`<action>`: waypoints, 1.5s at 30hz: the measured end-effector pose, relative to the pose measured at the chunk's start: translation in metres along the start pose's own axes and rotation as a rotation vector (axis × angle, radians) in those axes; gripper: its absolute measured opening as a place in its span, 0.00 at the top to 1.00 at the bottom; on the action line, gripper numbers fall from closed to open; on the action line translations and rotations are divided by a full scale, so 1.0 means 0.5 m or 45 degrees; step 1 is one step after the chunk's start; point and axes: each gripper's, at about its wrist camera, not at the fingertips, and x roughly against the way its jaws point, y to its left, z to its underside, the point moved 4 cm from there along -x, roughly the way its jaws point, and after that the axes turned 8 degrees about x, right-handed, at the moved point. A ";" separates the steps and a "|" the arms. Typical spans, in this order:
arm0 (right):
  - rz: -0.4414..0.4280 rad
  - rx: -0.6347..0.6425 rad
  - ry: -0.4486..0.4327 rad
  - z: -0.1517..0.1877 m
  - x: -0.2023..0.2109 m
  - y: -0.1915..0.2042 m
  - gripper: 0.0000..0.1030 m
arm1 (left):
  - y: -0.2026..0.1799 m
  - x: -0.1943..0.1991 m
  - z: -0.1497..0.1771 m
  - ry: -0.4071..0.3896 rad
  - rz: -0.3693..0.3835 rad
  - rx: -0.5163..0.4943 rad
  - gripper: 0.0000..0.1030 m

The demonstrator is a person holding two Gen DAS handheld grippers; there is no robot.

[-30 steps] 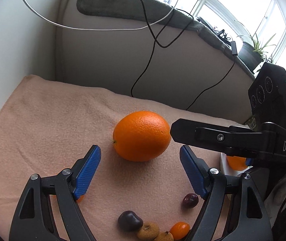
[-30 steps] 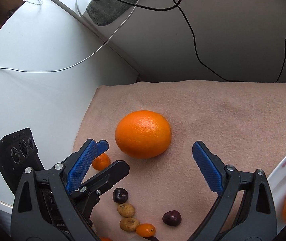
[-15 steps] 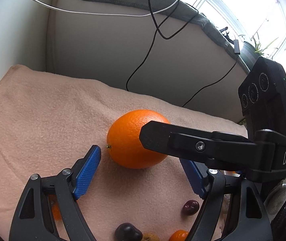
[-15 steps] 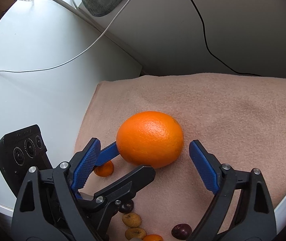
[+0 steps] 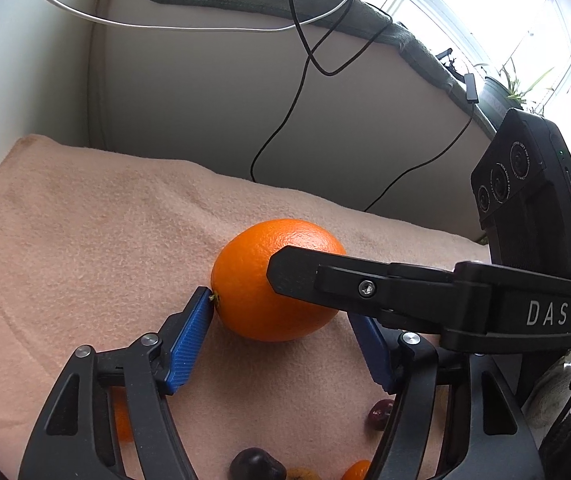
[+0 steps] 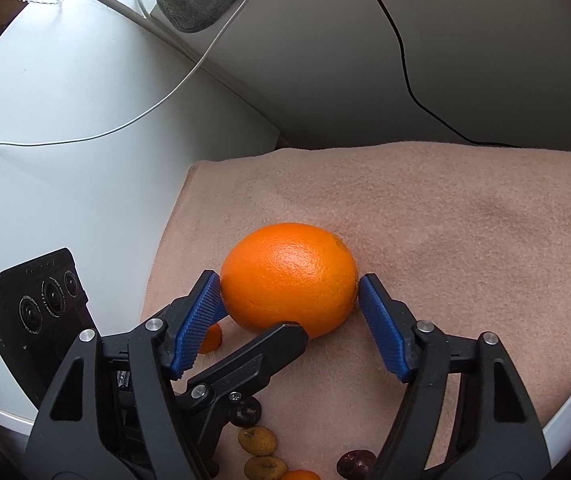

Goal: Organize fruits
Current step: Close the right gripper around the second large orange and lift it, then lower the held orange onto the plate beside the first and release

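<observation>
On the peach blanket (image 6: 445, 216) my orange (image 6: 289, 278) lies between both tongs, the right tongs (image 6: 289, 312) just closing with both pads touching its sides, the left tongs (image 5: 285, 332) closing too, one pad at its stem end, the other hidden.

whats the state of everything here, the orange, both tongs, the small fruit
orange, lying on the blanket, between both tongs
left tongs, just been closing, one pad touching the orange, other pad's contact hidden
right tongs, just been closing, both pads against the orange
small fruits, loose on the blanket, untouched
blanket, spread flat
</observation>
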 end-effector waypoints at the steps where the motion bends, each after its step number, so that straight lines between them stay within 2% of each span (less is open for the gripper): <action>1: -0.002 -0.002 0.000 0.002 0.001 0.001 0.28 | -0.001 0.002 0.002 -0.001 0.000 -0.001 0.33; 18: -0.022 0.007 -0.066 0.044 0.085 0.042 0.27 | -0.077 0.061 0.038 -0.065 0.015 -0.073 0.33; 35: -0.017 -0.015 -0.170 0.169 0.235 0.017 0.27 | -0.209 0.097 0.143 -0.097 0.064 -0.173 0.33; 45: -0.013 -0.041 -0.221 0.223 0.303 -0.002 0.27 | -0.260 0.112 0.190 -0.102 0.097 -0.217 0.33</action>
